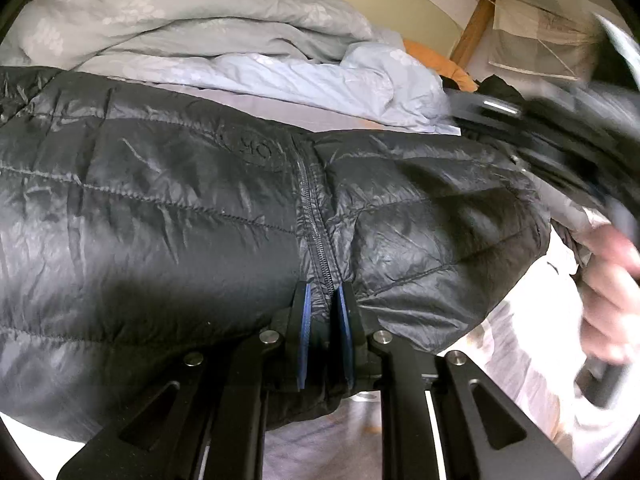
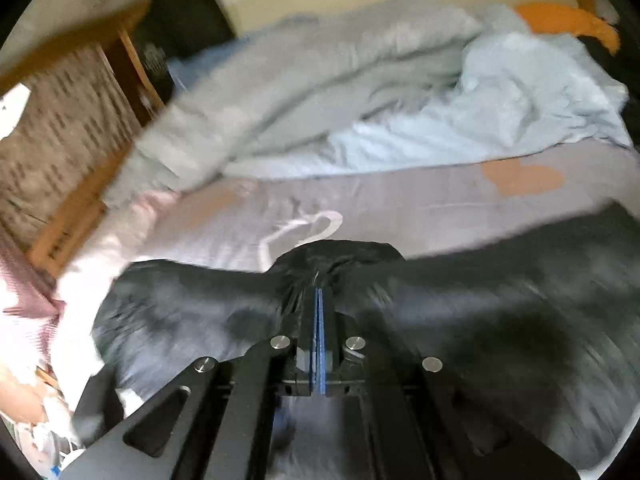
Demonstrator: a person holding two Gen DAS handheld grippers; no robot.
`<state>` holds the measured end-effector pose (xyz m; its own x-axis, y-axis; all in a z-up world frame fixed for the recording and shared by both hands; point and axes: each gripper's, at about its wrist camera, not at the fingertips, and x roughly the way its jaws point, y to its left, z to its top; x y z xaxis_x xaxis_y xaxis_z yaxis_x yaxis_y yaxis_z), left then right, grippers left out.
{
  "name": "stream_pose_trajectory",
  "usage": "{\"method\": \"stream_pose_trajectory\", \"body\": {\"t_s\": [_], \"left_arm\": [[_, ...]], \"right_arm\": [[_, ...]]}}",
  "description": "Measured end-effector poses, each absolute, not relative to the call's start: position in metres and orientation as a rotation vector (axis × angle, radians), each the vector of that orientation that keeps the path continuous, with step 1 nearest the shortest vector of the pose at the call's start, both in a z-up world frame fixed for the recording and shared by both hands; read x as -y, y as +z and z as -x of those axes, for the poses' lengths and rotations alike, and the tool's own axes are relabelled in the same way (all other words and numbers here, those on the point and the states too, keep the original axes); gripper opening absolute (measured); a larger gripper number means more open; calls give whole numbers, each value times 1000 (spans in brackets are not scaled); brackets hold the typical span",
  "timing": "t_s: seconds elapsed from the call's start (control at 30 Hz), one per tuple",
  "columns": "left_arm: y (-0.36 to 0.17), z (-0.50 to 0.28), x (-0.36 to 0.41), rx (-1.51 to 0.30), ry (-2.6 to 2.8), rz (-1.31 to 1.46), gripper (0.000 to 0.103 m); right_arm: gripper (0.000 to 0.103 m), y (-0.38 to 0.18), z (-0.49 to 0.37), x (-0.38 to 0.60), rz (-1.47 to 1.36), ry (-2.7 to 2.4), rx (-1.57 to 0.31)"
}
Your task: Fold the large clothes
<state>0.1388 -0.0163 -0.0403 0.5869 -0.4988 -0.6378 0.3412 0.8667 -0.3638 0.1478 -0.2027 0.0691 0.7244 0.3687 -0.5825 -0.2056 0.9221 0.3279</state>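
A black quilted puffer jacket [image 1: 160, 208] lies spread across the bed, its zipper running down the middle. My left gripper [image 1: 323, 300] is shut on the jacket's hem at the zipper, with fabric pinched between its blue pads. In the right wrist view the same jacket [image 2: 480, 300] is blurred by motion. My right gripper [image 2: 319, 300] is shut on a bunched edge of the jacket, with its pads pressed together. The right gripper [image 1: 560, 128] and the hand holding it show blurred at the right of the left wrist view.
A crumpled grey and light blue duvet [image 1: 200, 36] is piled at the back of the bed. The bed sheet [image 2: 360, 200] is pale lilac with orange hearts. A wooden bed frame [image 1: 476, 20] and a wicker basket [image 2: 60, 120] stand at the sides.
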Motion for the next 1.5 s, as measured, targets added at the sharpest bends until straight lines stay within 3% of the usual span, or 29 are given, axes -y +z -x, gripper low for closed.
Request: {"method": "stream_pose_trajectory", "body": {"t_s": [0.03,0.07,0.13,0.17,0.2,0.4,0.57,0.63,0.8,0.87,0.9,0.93,1.03,1.2,1.33,1.5], "left_arm": [[-40,-139,16,-805,-492,207,15],[-40,-138,17,-804,-490,202,15],[-40,-137,19,-801,-486,189,15],[-41,-139,19,-800,-483,186,15],[-41,-138,19,-799,-483,184,15],[-42,-138,18,-797,-482,183,15],[-42,-138,18,-797,-482,184,15],[-42,-138,19,-795,-479,180,15],[-36,-135,17,-773,-478,176,17],[-24,-131,12,-768,-474,170,30],[-13,-128,9,-764,-467,149,42],[4,-120,2,-732,-450,125,52],[56,-93,-37,-579,-291,80,67],[88,-65,-126,-521,-113,207,72],[48,-88,-144,-693,-206,304,73],[7,-129,-109,-912,-383,325,72]], "right_arm": [[4,72,-131,211,-250,291,-652],[13,74,-115,219,-255,244,-610],[56,74,-81,245,-338,115,-523],[92,70,-68,258,-420,61,-479],[96,64,-54,272,-505,19,-437],[96,1,-50,324,-777,-29,-544],[96,-26,-72,351,-896,-59,-436],[93,-27,-94,353,-899,-16,-476],[42,-12,-124,341,-827,42,-515],[34,9,-123,327,-647,-12,-529],[31,21,-120,318,-556,-31,-532],[31,33,-118,309,-475,-40,-530],[30,65,-112,297,-327,-48,-511],[30,127,-105,314,-166,-179,-458],[30,154,-113,327,-99,-165,-499],[30,167,-102,284,-6,-91,-448]]}}
